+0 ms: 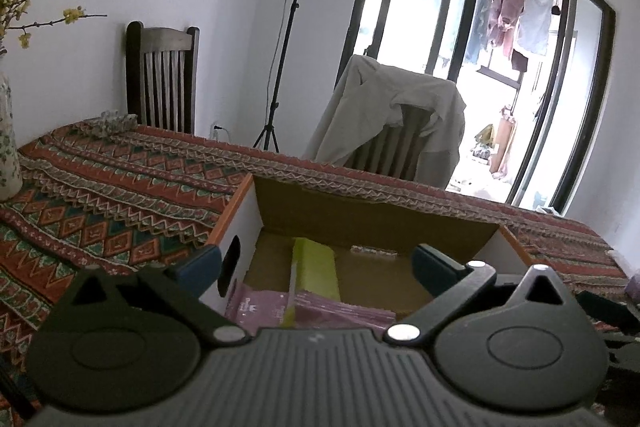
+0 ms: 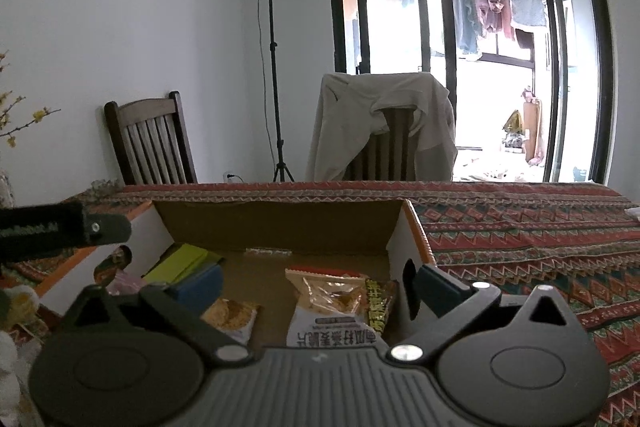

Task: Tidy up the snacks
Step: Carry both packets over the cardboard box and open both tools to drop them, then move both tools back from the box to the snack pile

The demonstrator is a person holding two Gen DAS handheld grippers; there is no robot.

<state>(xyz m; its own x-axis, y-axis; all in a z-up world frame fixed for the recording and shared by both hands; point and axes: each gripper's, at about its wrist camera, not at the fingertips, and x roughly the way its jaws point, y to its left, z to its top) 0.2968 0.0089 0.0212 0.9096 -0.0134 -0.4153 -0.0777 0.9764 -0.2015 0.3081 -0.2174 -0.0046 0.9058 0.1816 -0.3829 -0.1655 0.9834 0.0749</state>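
both grippers hang over the open cardboard box on the patterned tabletop, toward its near edge. the left gripper and right gripper have their fingers spread wide and hold nothing. snacks already lie in the box: a green box and purple packets at its left side, a clear chip bag and a small cracker packet at its right. this looks like the moment after a drop; the next move calls for finding another loose snack, and none shows clearly here.

We see a red-teal zigzag-patterned tablecloth, brown cardboard box with white walls and orange edges, lime-green carton, pink packets, dark wooden chair.
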